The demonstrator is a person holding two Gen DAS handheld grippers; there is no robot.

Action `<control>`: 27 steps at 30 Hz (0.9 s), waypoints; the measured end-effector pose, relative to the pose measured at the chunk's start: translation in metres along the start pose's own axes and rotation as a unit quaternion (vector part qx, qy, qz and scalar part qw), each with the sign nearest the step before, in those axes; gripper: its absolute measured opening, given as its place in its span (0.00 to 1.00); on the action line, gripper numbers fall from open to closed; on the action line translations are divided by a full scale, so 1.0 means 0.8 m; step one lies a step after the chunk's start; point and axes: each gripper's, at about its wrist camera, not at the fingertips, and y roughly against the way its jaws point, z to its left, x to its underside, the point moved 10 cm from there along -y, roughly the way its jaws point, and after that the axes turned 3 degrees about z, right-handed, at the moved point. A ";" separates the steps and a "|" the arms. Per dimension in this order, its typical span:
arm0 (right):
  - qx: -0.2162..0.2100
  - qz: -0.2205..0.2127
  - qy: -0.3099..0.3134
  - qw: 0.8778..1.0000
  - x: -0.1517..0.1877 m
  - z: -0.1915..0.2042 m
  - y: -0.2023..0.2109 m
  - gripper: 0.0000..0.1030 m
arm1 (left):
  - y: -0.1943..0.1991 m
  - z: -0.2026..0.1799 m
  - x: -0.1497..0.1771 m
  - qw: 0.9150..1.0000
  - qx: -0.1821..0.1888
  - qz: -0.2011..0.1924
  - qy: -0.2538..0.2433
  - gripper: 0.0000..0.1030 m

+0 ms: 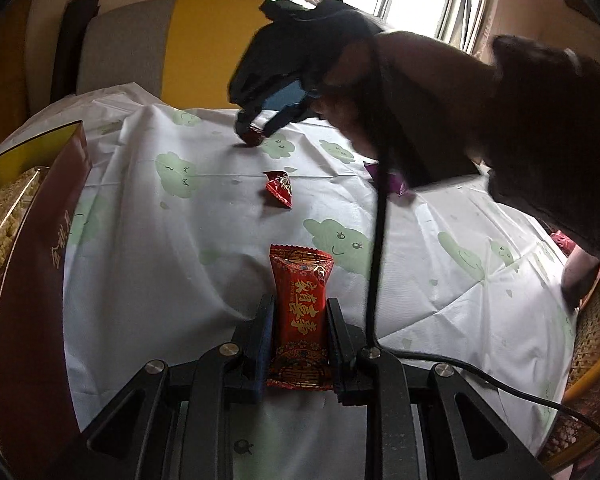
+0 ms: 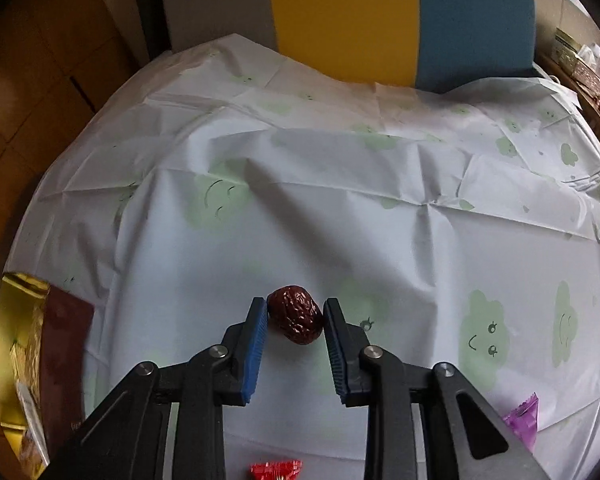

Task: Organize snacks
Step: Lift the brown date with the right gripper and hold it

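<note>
My left gripper (image 1: 300,316) is shut on a red snack packet with gold characters (image 1: 302,304), held just over the white tablecloth (image 1: 160,272). My right gripper (image 2: 296,312) has its blue-padded jaws on both sides of a wrinkled dark red date (image 2: 296,314) lying on the cloth; whether the pads press it is unclear. That gripper also shows in the left wrist view (image 1: 256,134), far across the table. A small red candy (image 1: 279,189) lies mid-table, and shows in the right wrist view (image 2: 276,470). A purple wrapped candy (image 2: 524,420) lies at the right.
A dark red box with a gold lining (image 1: 32,240) holding snacks stands at the left edge; it also shows in the right wrist view (image 2: 56,344). A chair with grey, yellow and blue panels (image 2: 340,20) stands behind the table. A black cable (image 1: 380,240) hangs across.
</note>
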 end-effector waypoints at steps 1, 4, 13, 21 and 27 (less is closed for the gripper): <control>0.004 0.003 0.007 1.000 0.006 -0.001 0.004 0.28 | 0.001 -0.001 0.001 1.000 0.000 0.000 0.000 0.24; 0.009 -0.002 0.021 1.000 0.029 -0.010 0.027 0.28 | 0.000 -0.001 0.001 1.000 0.000 -0.001 0.000 0.24; -0.002 0.045 0.031 0.999 0.165 -0.056 0.088 0.28 | -0.001 0.001 0.002 1.000 -0.002 0.000 0.000 0.24; 0.025 0.047 0.007 0.999 0.197 -0.090 0.089 0.28 | -0.001 0.001 0.003 1.000 -0.006 0.006 -0.003 0.24; 0.031 0.044 0.017 0.998 0.197 -0.088 0.089 0.28 | -0.005 -0.001 -0.002 1.000 -0.016 0.023 -0.011 0.25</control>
